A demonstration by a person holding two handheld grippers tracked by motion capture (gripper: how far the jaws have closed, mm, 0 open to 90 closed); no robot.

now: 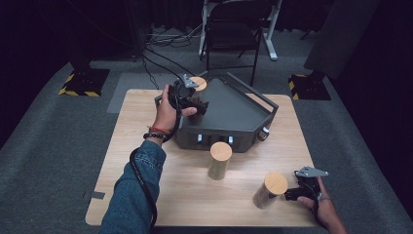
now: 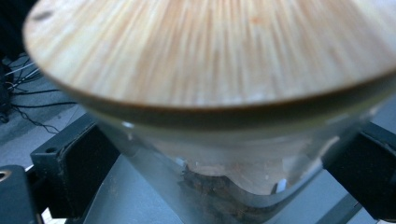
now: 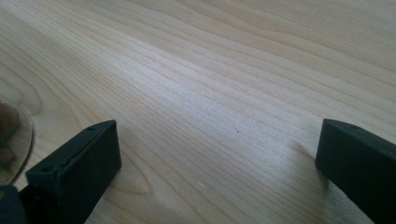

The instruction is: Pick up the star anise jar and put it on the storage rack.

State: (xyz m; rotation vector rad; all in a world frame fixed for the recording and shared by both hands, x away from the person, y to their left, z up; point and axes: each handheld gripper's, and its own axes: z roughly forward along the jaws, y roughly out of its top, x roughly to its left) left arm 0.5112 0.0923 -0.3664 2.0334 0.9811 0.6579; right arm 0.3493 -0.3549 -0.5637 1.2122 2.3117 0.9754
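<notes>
Jar with wooden lid [image 1: 198, 84] at upper centre of the high view, at the rear left corner of the dark grey tray [image 1: 234, 105], partly hidden behind the left gripper [image 1: 194, 104]. Same jar [image 2: 210, 60] across the top of the left gripper view: pale wood-grain lid, clear glass wall below, brown contents at the bottom, blurred and not identifiable. Black jaws at lower left and lower right of that view, standing off either side of the glass; contact between pads and glass apparently none, though blur leaves this uncertain. Left gripper therefore spread wide around the jar, not clamped.

Right gripper [image 1: 297, 192] at lower right of the high view, held low over the wooden table [image 1: 146, 161], just right of a second lidded jar [image 1: 269, 190]. Jaws in the right gripper view at lower left and lower right, well apart, with bare wood grain between them. Curved glass edge [image 3: 16, 140] at the far left of that view, beside the jaw but outside it.

Third lidded jar [image 1: 219, 160] upright at centre of the high view, just in front of the tray.
</notes>
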